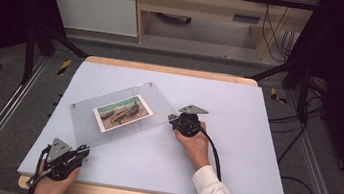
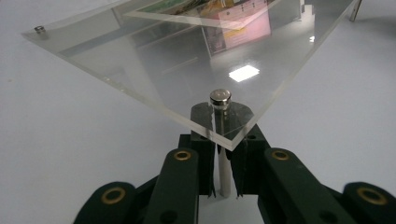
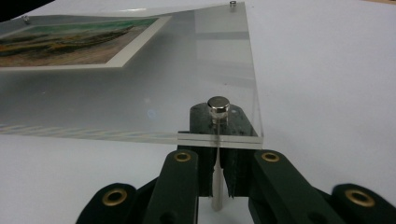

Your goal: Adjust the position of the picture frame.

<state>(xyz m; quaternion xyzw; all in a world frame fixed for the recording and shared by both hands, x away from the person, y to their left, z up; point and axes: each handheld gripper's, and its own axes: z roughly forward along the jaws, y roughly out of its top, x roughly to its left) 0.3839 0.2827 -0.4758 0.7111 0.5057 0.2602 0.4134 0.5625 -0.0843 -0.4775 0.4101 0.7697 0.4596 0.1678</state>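
From my remote seat I counted one clear acrylic frame (image 1: pixel 122 113) on the table (image 1: pixel 233 150), with one photo (image 1: pixel 122 112) sandwiched inside it. Metal corner studs: I made out four (one at each corner), the nearest stud (image 2: pixel 220 97) right above the jaws. Two grippers were in play, left gripper (image 1: pixel 83 150) and right gripper (image 1: pixel 173 118), and two hands.
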